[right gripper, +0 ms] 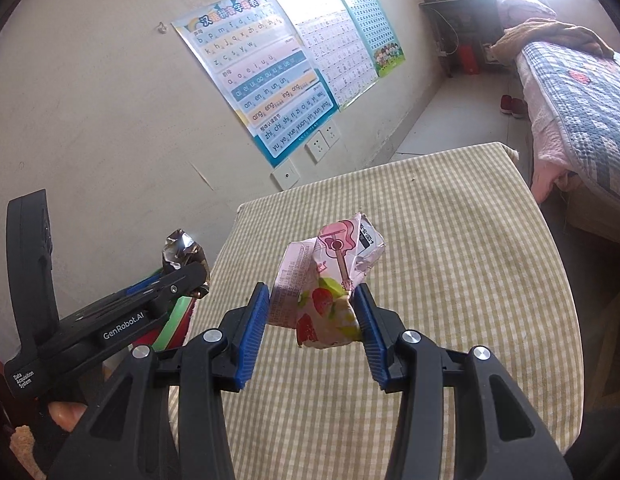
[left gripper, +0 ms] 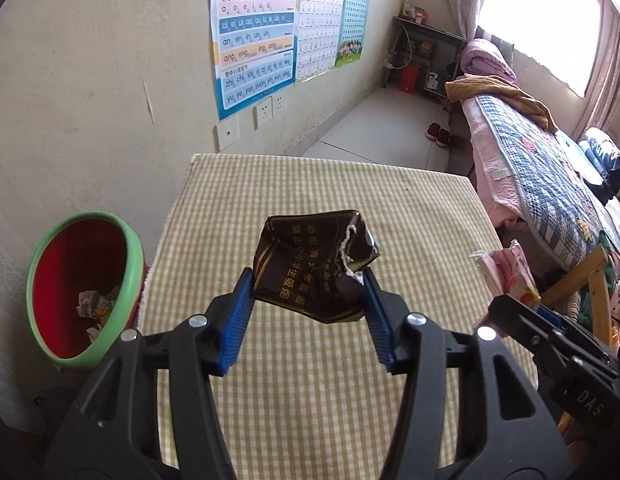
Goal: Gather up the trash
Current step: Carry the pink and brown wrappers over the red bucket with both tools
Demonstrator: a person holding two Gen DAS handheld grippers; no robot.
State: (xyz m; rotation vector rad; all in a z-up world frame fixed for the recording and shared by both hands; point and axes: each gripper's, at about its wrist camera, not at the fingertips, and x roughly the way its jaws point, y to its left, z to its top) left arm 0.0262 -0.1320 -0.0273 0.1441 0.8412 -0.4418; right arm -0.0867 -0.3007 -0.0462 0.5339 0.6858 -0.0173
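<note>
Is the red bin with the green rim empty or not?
Not empty. The left wrist view shows a few crumpled wrappers at the bottom of the bin.

The left wrist camera sits close behind the left claw (left gripper: 307, 290) and looks forward and down over the yellow-and-white checked tabletop (left gripper: 310, 400) toward the poster wall. The right wrist camera looks the same way from beside it, tilted. Both share this tabletop, the colourful letter poster (left gripper: 253, 36) and the quilted bed (left gripper: 542, 176).

Two crumpled wrappers (one dark (left gripper: 316, 270), one pink (right gripper: 330, 284)); one bin (left gripper: 127, 276); three wall posters (left gripper: 253, 36).
</note>
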